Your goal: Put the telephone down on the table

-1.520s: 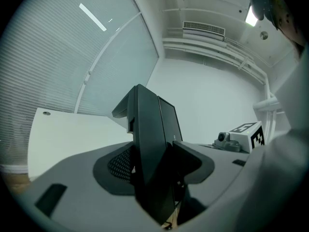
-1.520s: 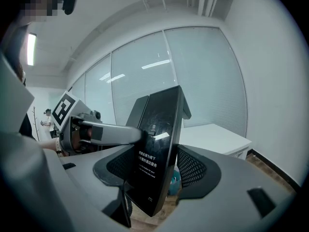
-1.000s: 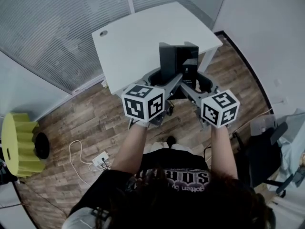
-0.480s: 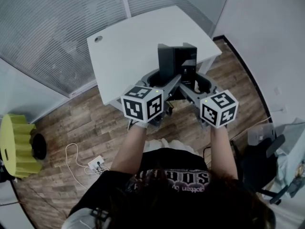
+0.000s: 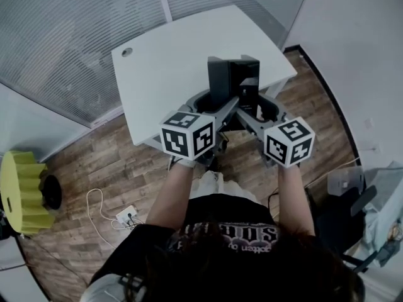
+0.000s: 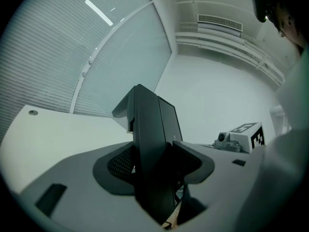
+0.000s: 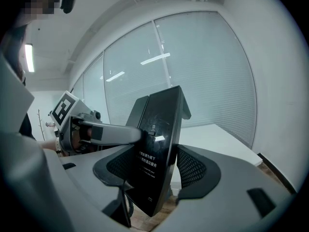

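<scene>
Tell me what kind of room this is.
Probably an office: a white table with a cable hole, ribbed glass partition walls, and a black telephone.

We see the telephone (image 7: 159, 144) in glossy black plastic, the bench (image 5: 176, 55) smooth matt white, and the floor (image 5: 119, 162) in grained wood planks.

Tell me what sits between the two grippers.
The black telephone, upright, clamped by the left gripper and right gripper; the head view shows it, over the white table.
</scene>
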### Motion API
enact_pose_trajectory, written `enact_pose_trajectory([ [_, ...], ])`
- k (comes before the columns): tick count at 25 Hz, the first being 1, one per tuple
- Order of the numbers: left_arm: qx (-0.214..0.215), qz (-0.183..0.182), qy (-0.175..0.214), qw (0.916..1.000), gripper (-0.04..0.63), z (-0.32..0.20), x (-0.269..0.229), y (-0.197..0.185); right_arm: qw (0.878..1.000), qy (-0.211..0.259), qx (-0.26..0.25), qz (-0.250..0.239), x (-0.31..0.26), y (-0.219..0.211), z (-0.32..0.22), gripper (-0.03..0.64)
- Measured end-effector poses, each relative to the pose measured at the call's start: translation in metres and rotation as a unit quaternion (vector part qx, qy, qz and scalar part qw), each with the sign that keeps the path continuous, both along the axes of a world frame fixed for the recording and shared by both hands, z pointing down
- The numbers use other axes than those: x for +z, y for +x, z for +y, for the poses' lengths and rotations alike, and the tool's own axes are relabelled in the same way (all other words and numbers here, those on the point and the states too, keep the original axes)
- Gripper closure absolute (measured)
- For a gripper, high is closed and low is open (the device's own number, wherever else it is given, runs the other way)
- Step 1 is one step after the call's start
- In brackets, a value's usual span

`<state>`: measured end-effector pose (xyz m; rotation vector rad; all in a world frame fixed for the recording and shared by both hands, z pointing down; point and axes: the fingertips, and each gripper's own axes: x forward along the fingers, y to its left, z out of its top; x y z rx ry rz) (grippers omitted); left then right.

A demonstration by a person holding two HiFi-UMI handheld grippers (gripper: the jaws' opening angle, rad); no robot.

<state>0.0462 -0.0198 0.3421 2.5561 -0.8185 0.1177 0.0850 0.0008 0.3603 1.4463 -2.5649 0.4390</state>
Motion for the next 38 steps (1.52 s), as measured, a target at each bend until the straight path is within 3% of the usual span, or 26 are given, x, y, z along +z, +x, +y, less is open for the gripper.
enact_pose_trajectory([
  [24, 0.016, -0.003, -0.009, 0.9998, 0.359, -0.178, 0.003, 0.026, 1.000, -0.012, 0.017, -0.001, 0.003, 0.026, -0.176, 0.336],
  [38, 0.005, 0.003, -0.024, 0.9997, 0.359, -0.229, 0.011, 0.026, 1.000, -0.024, 0.013, 0.000, 0.010, 0.026, -0.227, 0.336],
])
